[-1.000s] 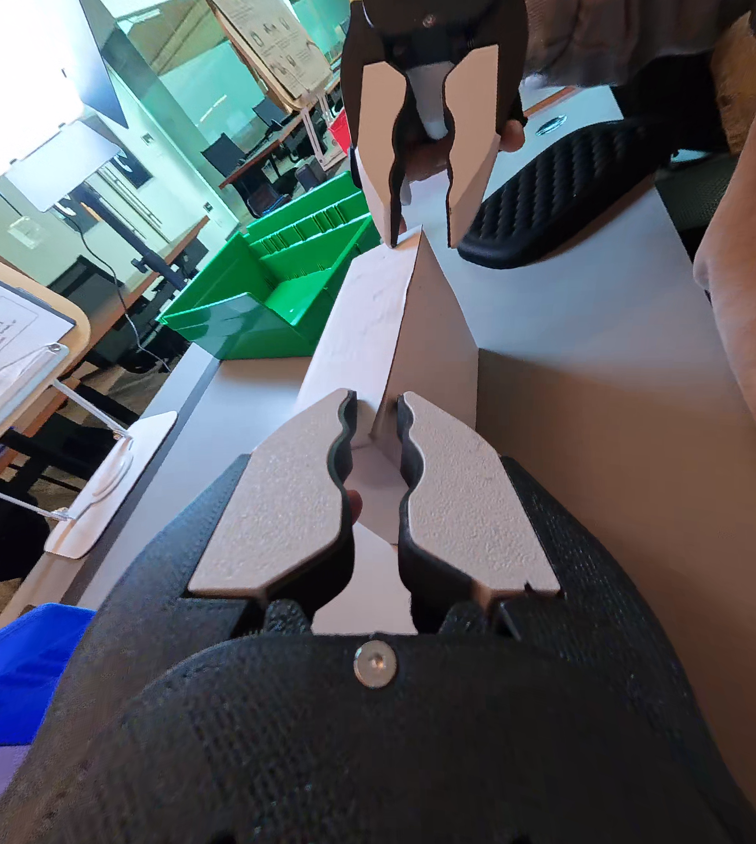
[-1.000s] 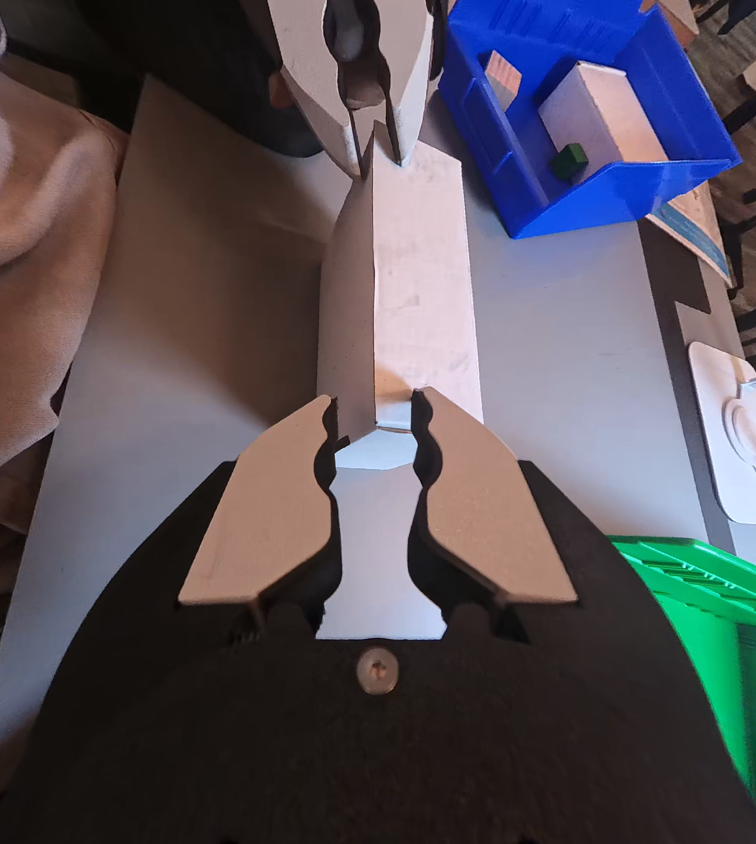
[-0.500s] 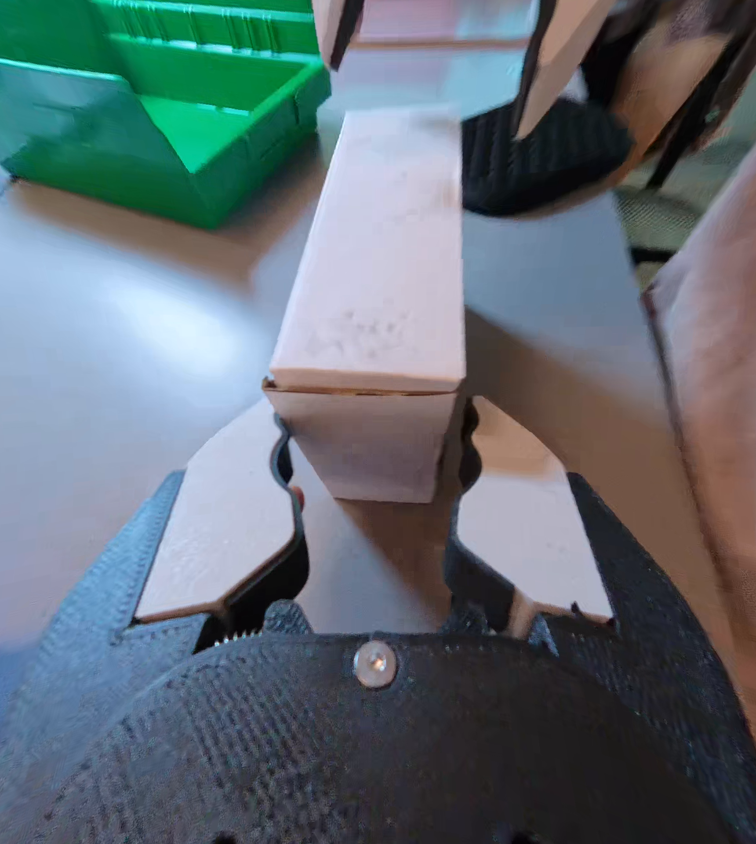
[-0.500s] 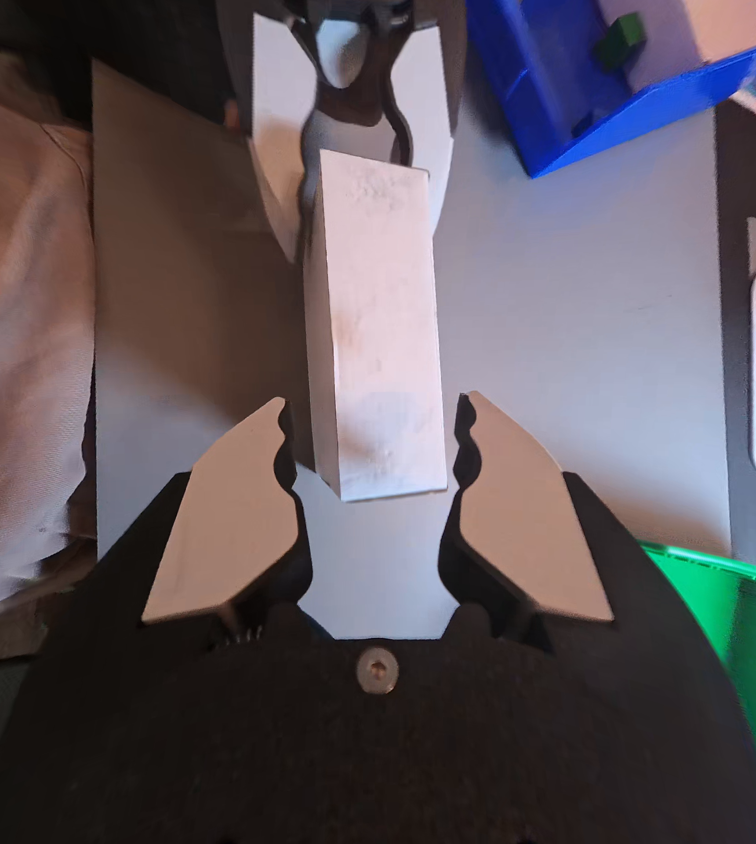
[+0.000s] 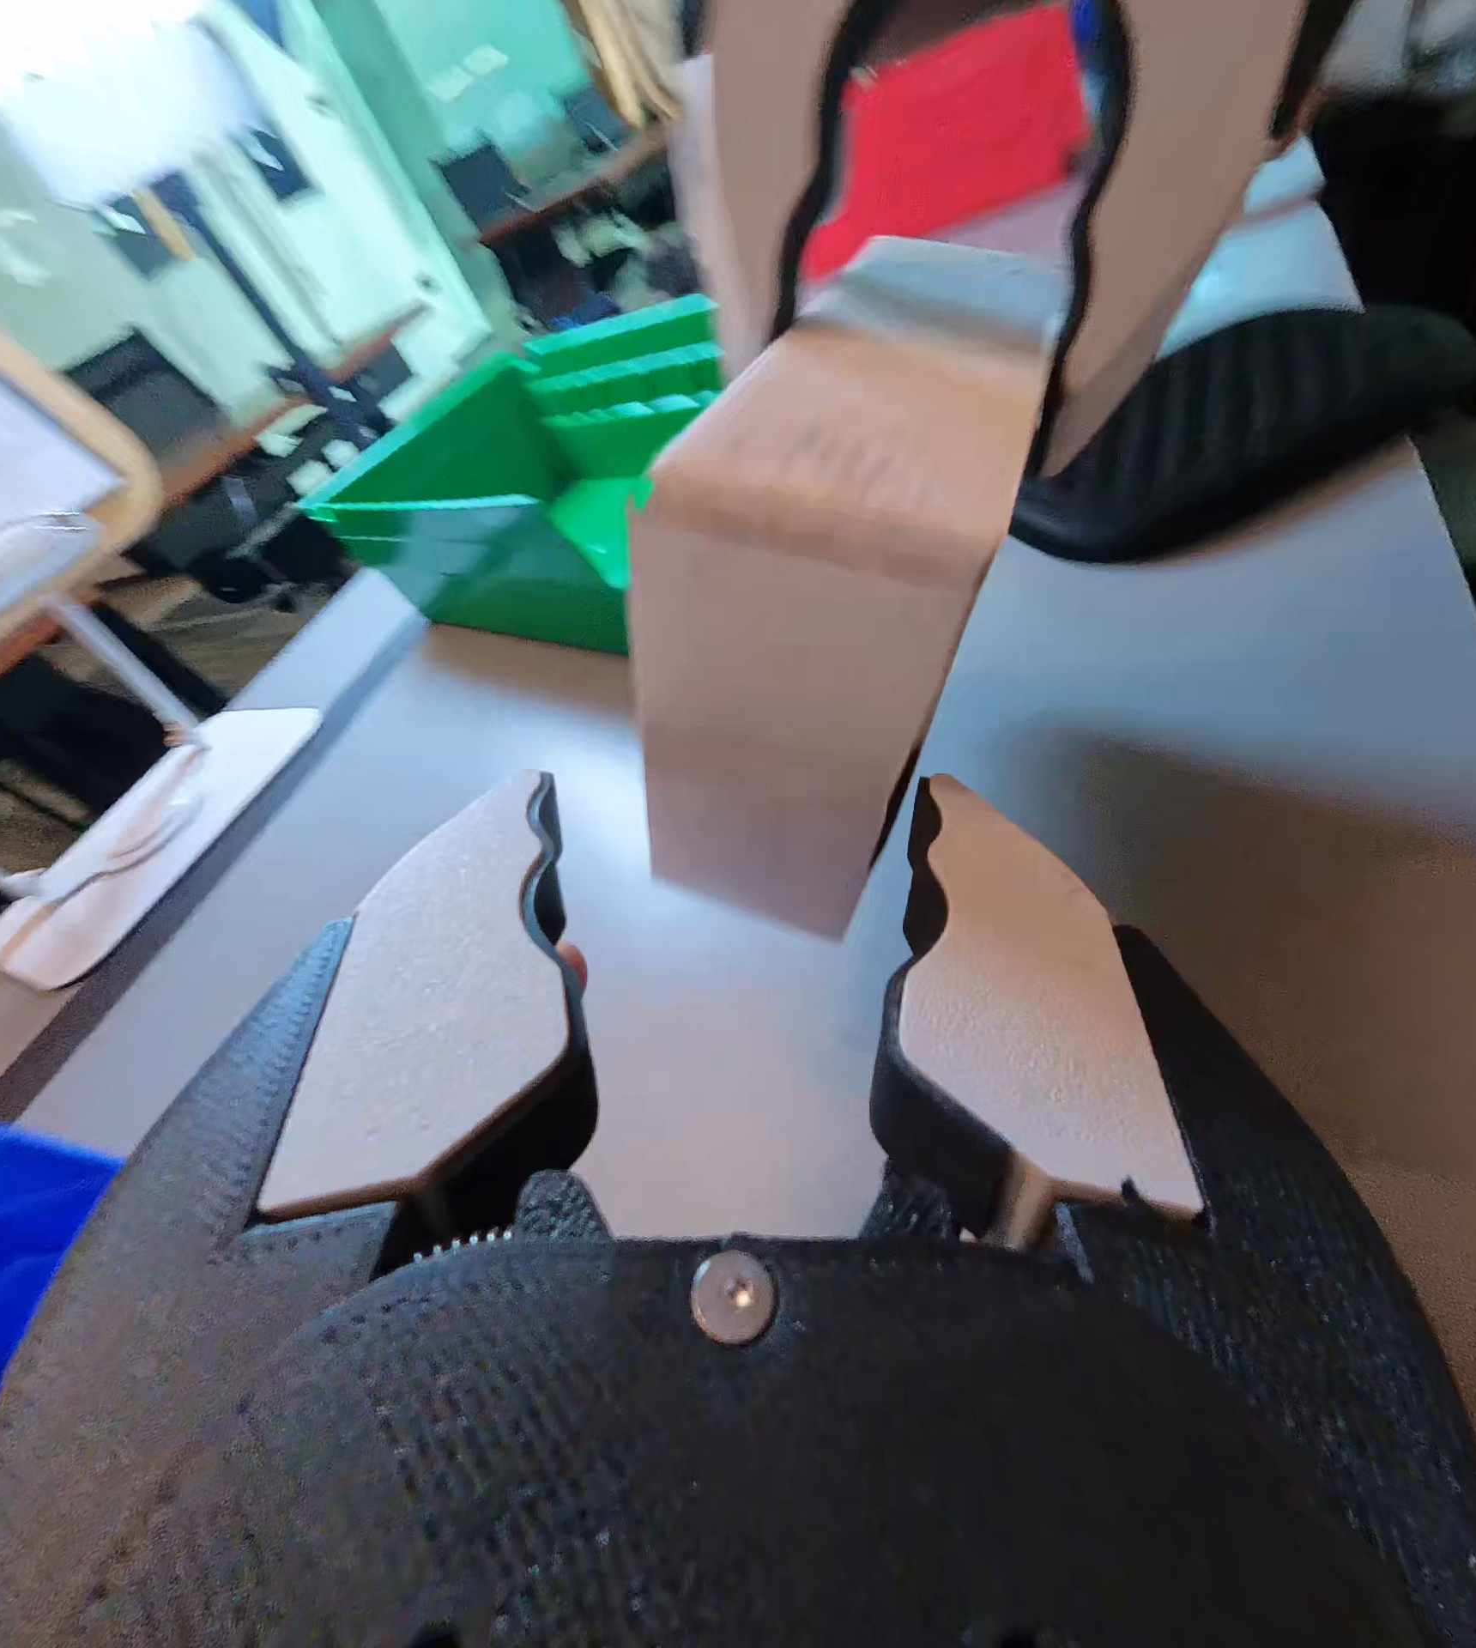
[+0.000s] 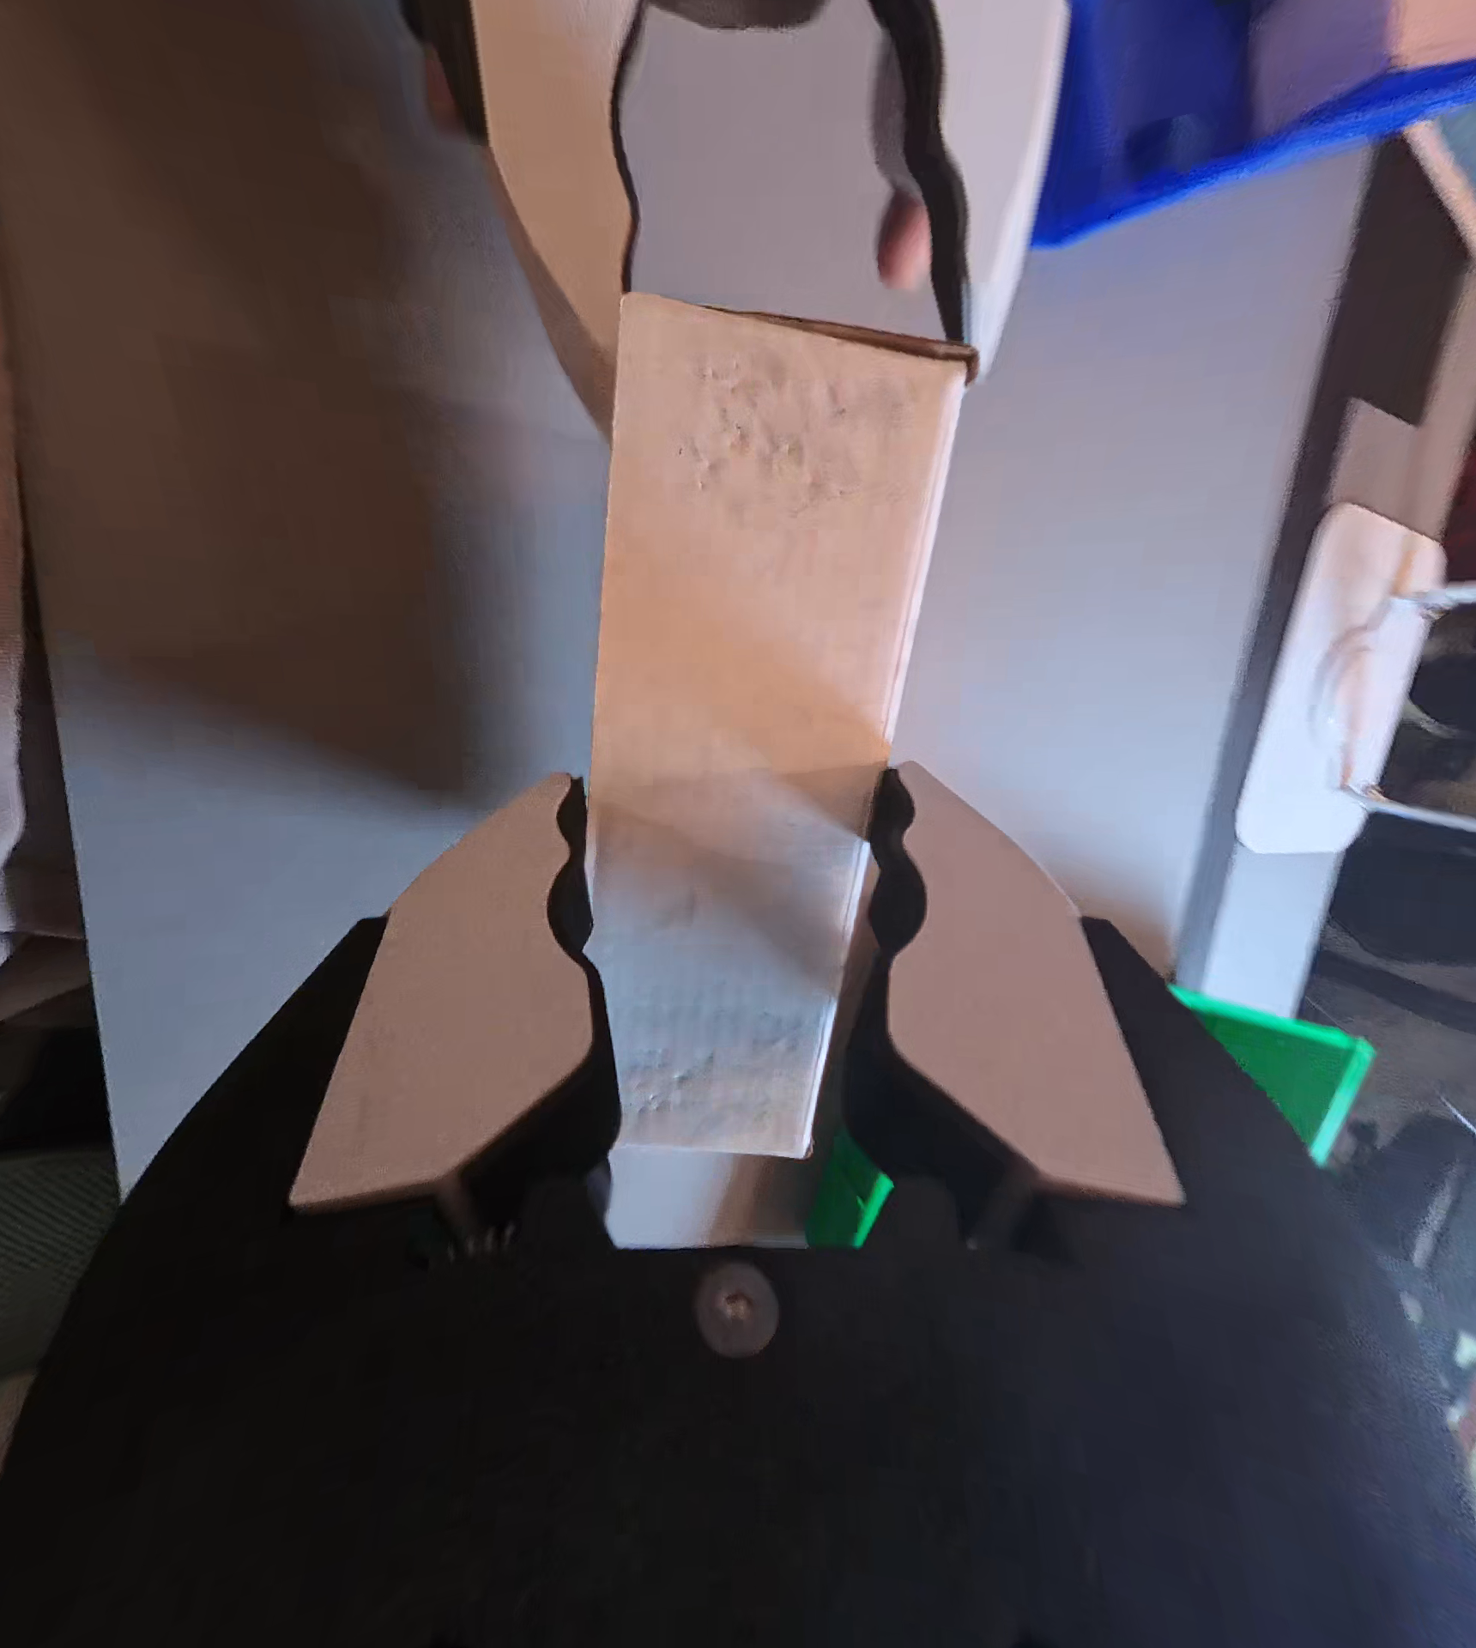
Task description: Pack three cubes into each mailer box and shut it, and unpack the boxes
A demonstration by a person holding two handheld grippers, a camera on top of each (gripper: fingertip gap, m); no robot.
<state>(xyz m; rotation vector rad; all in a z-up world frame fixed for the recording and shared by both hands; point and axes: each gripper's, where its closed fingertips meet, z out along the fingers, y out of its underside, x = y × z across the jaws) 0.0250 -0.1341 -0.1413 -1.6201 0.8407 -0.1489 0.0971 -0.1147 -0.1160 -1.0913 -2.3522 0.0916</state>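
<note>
A closed white mailer box [image 5: 806,624] is tilted, its near end raised off the grey table [image 5: 1207,803]. My left gripper [image 5: 734,785] is open and empty, just short of that near end. My right gripper [image 5: 908,401] straddles the far end of the box. In the right wrist view the right gripper [image 6: 730,780] is shut on the sides of the box [image 6: 770,553], with both fingers touching it. The open left gripper [image 6: 797,312] shows beyond the box's far end. No cubes are visible.
A green bin [image 5: 494,553] stands at the table's far left and also shows in the right wrist view [image 6: 1287,1061]. A blue bin [image 6: 1251,116] sits at the other end. A white stand base [image 5: 137,838] lies at the table edge. A black chair [image 5: 1251,419] is on the right. The grippers' ends are close to 9 cm from one another.
Both grippers let go of the box ends and opened. The right gripper then closed on the box's sides and raised it. The left gripper stayed open and drew back slightly.
</note>
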